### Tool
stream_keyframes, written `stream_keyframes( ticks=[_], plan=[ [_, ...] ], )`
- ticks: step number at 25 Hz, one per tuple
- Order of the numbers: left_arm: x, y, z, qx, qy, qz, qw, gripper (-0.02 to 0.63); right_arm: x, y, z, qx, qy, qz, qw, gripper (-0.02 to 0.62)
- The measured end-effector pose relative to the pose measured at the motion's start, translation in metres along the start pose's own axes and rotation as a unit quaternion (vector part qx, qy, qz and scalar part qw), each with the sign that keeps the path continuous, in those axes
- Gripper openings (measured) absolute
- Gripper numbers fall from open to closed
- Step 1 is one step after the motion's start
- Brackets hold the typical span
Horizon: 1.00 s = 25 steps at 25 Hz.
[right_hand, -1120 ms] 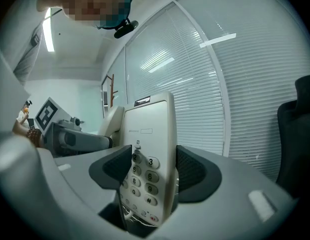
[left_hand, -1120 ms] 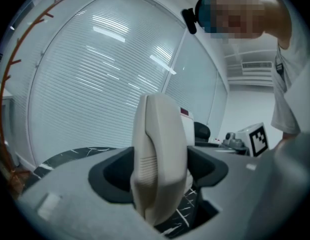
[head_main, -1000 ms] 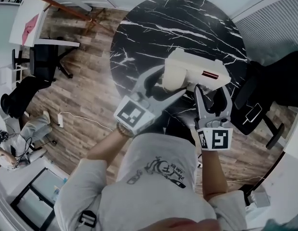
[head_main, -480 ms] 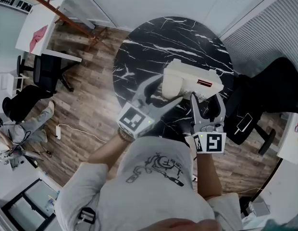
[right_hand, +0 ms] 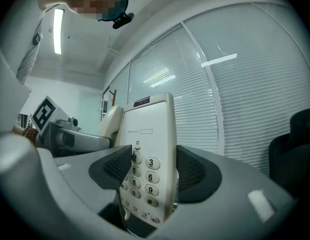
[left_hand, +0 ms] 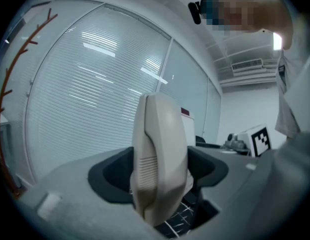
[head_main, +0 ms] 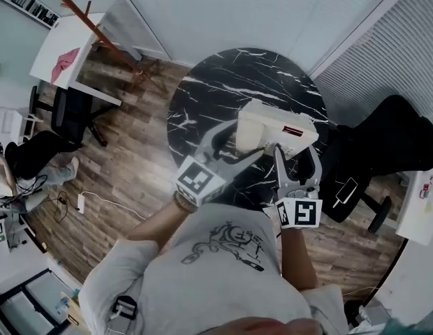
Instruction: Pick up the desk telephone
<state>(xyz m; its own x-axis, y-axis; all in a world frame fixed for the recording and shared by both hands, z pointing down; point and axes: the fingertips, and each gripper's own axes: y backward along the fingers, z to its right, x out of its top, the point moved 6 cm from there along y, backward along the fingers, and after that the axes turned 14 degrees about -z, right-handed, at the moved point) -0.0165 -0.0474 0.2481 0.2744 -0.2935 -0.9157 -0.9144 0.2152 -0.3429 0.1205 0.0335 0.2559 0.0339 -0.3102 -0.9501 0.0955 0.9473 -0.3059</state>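
The cream desk telephone (head_main: 276, 125) hangs in the air above the round black marble table (head_main: 216, 82), carried between both grippers. My left gripper (head_main: 234, 144) is shut on its handset side; in the left gripper view the handset (left_hand: 157, 134) stands upright, pressed between the dark pads (left_hand: 112, 176). My right gripper (head_main: 295, 153) is shut on the keypad side. The right gripper view shows the number keys (right_hand: 145, 176) squeezed between both pads (right_hand: 195, 171), and my left gripper's jaw reaches in from the left behind the phone.
A black office chair (head_main: 405, 142) stands right of the table. At the upper left are a white desk (head_main: 63, 51), another dark chair (head_main: 68, 107) and a red-brown coat stand (head_main: 84, 9). A seated person (head_main: 24, 180) is at the left edge. Window blinds (right_hand: 245, 84) lie ahead.
Both grippers have risen together with the telephone held between them. The table below looks smaller and farther from the phone than before.
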Motion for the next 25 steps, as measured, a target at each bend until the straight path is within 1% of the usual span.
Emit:
stream_keyframes(
  ticks=[5,9,13,25],
  plan=[
    [0.009,0.01,0.012,0.0,-0.005,0.001,1.0,0.33,0.011,0.015,-0.005,-0.002,0.002,0.009,1.0,0.272],
    [0.019,0.018,0.023,-0.001,-0.013,0.013,0.9998,0.33,0.018,0.027,-0.008,-0.005,0.005,0.016,1.0,0.272],
    [0.023,0.021,0.03,-0.002,-0.016,0.016,0.9997,0.33,0.022,0.034,-0.009,-0.007,0.007,0.021,1.0,0.272],
    [0.015,0.025,0.035,0.001,-0.018,0.012,0.9998,0.33,0.018,0.042,-0.014,-0.008,0.007,0.02,1.0,0.272]
  ],
)
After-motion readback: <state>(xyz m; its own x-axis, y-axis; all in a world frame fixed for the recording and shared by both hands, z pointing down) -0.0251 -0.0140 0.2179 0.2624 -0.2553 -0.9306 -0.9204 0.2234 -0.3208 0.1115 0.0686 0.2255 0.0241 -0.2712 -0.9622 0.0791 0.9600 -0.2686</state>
